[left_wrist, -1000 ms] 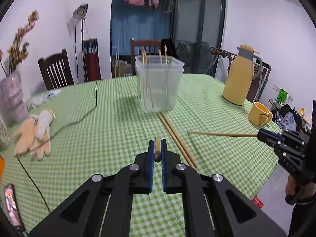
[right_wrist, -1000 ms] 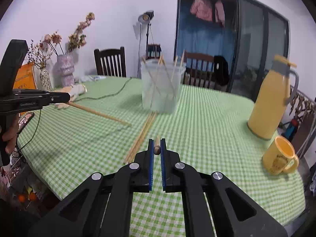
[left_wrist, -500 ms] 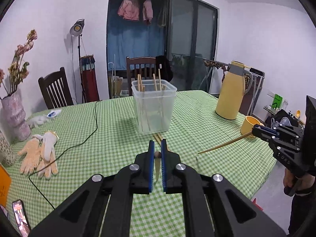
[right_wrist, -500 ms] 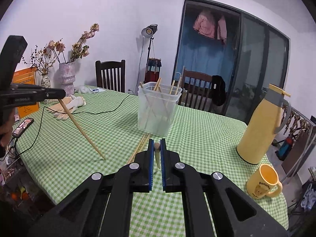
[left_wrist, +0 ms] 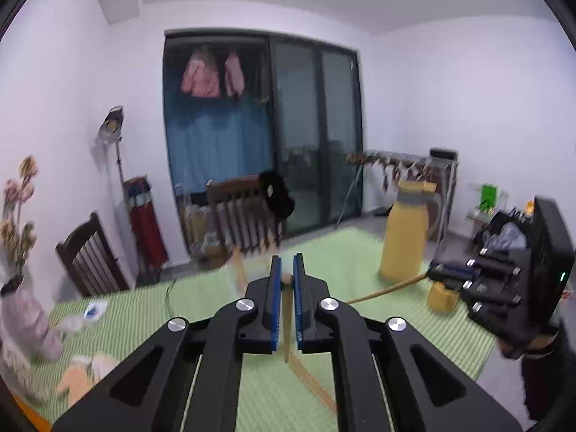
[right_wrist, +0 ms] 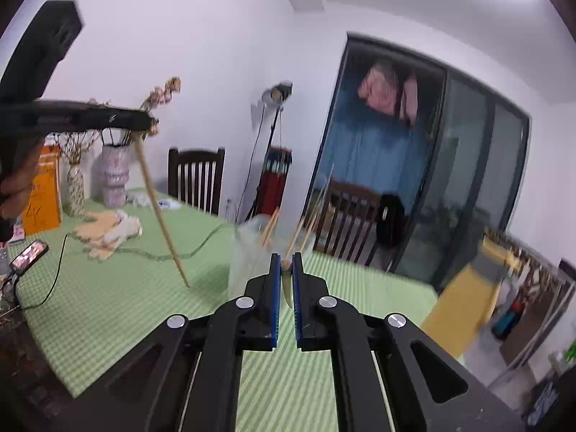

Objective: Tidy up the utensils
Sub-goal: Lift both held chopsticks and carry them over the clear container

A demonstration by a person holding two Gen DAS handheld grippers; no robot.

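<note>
In the left wrist view my left gripper [left_wrist: 286,270] is shut on the top end of a wooden chopstick [left_wrist: 287,324], which hangs steeply down between the blue pads. My right gripper [left_wrist: 435,271] shows at the right, holding another chopstick [left_wrist: 388,289] that slants down to the left. In the right wrist view the right gripper [right_wrist: 286,262] is shut on its chopstick [right_wrist: 287,289]. Just beyond stands the clear plastic container [right_wrist: 248,255] with several chopsticks in it. The left gripper [right_wrist: 147,122] is high at the left, its chopstick [right_wrist: 158,212] dangling over the table. Two more chopsticks [left_wrist: 313,385] lie on the cloth.
A green checked tablecloth [right_wrist: 108,306] covers the table. A yellow thermos [left_wrist: 406,241] and yellow mug [left_wrist: 441,295] stand at the right. Vases [right_wrist: 113,176], gloves [right_wrist: 111,230], a phone [right_wrist: 28,253] and a black cable [right_wrist: 54,280] are at the left. Chairs stand behind.
Both grippers have risen well above the table, each keeping its chopstick. The chopsticks have swung from nearly flat to steeply hanging. The container now sits lower, partly behind the fingers.
</note>
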